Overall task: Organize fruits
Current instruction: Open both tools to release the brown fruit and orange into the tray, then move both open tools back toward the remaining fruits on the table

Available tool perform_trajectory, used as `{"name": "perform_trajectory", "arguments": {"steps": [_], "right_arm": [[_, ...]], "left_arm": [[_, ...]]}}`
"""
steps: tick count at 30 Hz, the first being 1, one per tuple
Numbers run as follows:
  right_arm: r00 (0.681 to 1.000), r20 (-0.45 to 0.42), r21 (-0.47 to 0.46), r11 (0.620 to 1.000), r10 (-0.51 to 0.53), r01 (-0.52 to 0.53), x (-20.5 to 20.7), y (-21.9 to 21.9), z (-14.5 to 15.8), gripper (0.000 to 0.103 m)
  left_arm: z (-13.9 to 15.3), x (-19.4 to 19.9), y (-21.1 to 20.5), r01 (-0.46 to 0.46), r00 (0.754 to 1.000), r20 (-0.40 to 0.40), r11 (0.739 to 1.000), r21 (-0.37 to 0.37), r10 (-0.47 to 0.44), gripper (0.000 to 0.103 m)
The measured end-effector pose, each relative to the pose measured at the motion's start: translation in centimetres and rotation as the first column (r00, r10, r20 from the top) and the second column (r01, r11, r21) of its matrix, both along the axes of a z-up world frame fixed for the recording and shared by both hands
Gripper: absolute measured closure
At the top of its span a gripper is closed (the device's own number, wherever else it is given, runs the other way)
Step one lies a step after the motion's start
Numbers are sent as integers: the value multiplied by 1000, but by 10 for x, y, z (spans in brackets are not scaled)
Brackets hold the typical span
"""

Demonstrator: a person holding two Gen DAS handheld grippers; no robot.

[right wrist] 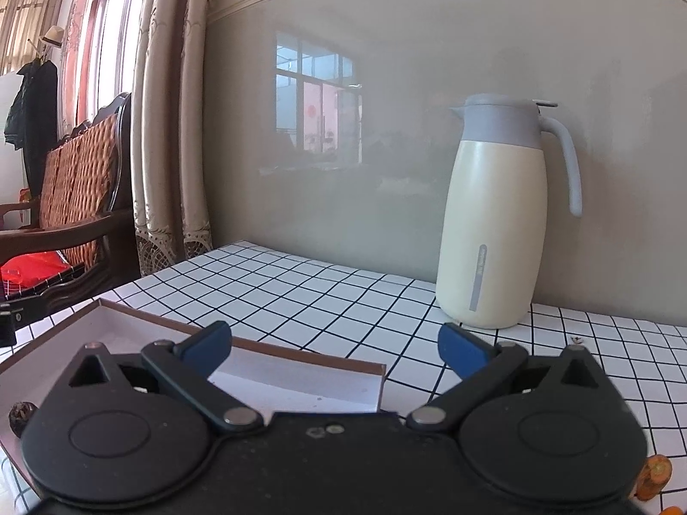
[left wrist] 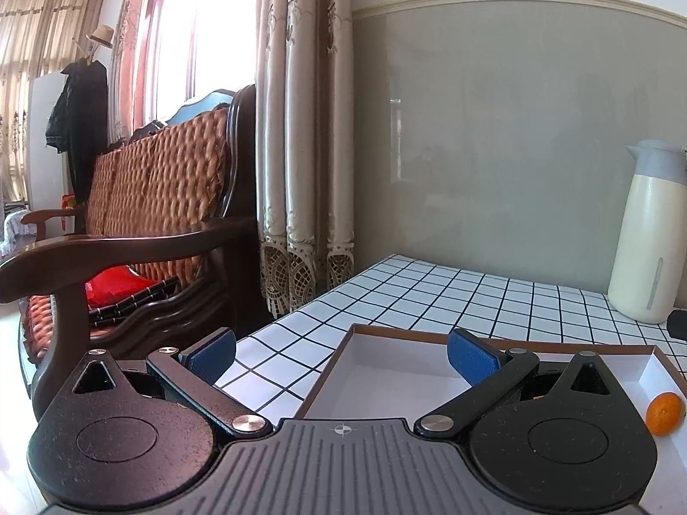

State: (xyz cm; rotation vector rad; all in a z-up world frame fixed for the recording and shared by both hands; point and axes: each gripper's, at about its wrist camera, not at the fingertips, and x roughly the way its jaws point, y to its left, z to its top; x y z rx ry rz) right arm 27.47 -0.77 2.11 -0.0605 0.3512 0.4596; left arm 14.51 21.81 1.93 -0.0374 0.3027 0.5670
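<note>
A shallow white box with a brown rim (left wrist: 386,330) lies on the checked table; it also shows in the right wrist view (right wrist: 300,349). A small orange fruit (left wrist: 664,413) lies in its right part. A dark wrinkled fruit (right wrist: 20,415) lies in the box at the left of the right wrist view. Orange fruit pieces (right wrist: 653,475) lie on the table at the lower right. My left gripper (left wrist: 341,356) is open and empty above the box's left end. My right gripper (right wrist: 335,349) is open and empty above the box's right end.
A cream thermos jug with a grey lid (right wrist: 498,214) stands at the back of the table by the wall; it also shows in the left wrist view (left wrist: 646,231). A wooden woven-back sofa (left wrist: 141,214) and curtains (left wrist: 300,128) stand left of the table.
</note>
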Motion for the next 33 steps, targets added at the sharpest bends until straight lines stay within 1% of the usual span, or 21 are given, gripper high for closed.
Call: {"name": "perform_trajectory", "arguments": {"steps": [7, 11, 16, 26, 33], "right_arm": [[1000, -5, -1, 1000, 12, -12, -2, 2, -1, 6], [1000, 5, -18, 1000, 22, -22, -8, 3, -1, 6], [999, 10, -16, 999, 31, -30, -15, 1, 3, 6], [999, 37, -7, 1000, 28, -27, -31, -15, 13, 6], [999, 38, 5, 1000, 15, -15, -46, -31, 17, 6]], "left_arm": [[1, -1, -1, -1, 1000, -3, 1000, 6, 1, 0], [2, -3, -3, 1, 1000, -1, 1000, 5, -1, 0], [4, -8, -8, 9, 1000, 2, 1000, 6, -9, 0], [10, -17, -20, 10, 1000, 13, 1000, 12, -10, 0], [15, -28, -33, 48, 998, 35, 999, -7, -48, 0]]}}
